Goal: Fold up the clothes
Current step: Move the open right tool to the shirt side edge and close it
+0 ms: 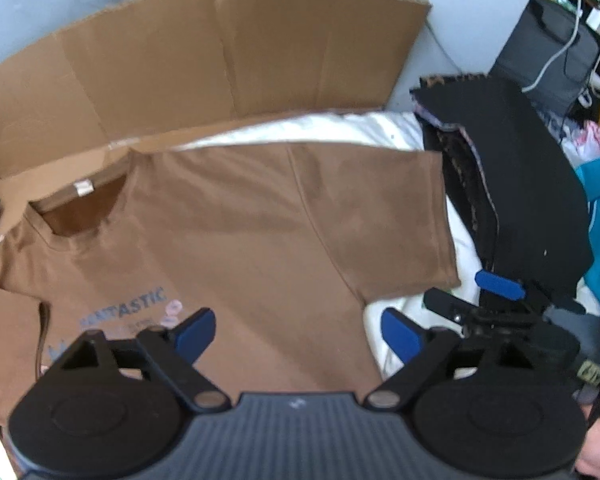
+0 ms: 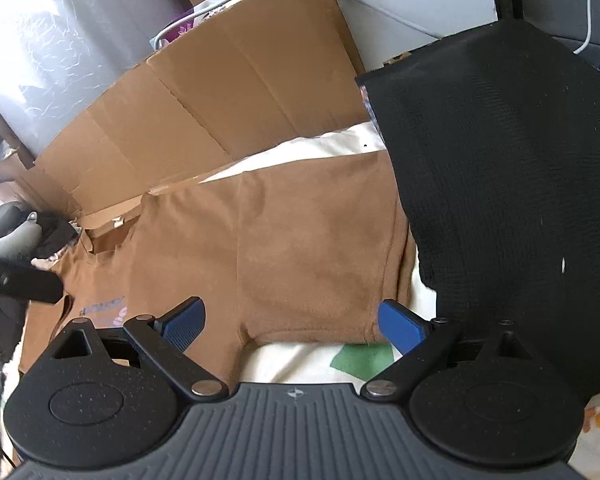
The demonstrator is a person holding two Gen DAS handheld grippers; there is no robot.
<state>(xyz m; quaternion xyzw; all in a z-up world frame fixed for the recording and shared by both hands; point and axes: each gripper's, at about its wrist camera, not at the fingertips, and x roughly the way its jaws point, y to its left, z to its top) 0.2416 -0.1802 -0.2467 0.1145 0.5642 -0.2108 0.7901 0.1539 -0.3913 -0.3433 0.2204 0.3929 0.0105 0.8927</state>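
Shirt: brown T-shirt [image 1: 236,248] lies spread flat, front up, on a white bed cover [image 1: 384,130]; its neck opening faces the cardboard.
Print: blue lettering reading "ASTIC" [image 1: 140,302] sits on the chest, partly hidden by the left gripper's finger in the left wrist view.
Label: a small pale tag [image 1: 83,188] shows inside the back of the collar.
Sleeve: one short sleeve [image 1: 376,216] lies spread flat toward the black fabric, with its hem near the edge of that fabric.
Left gripper [image 1: 298,334]: jaws stand wide apart, holding nothing; it hovers over the shirt's lower body, one blue pad above the print, the other above the white cover just beside the shirt's edge.
Right gripper [image 2: 292,326]: jaws also spread wide, nothing between them; it hangs over the sleeve's hem, where the brown cloth meets the white cover.
Green patch [image 2: 362,356]: a green shape on the cover shows just below the sleeve hem, close to the right gripper's right pad.
Cardboard [image 1: 220,60]: a flattened brown box stands propped behind the shirt, against the pale wall.
Black fabric [image 2: 500,184]: a dark textured sheet lies beside the sleeve, covering that side of the bed.
Cables: white cords [image 1: 572,20] hang in the far corner.
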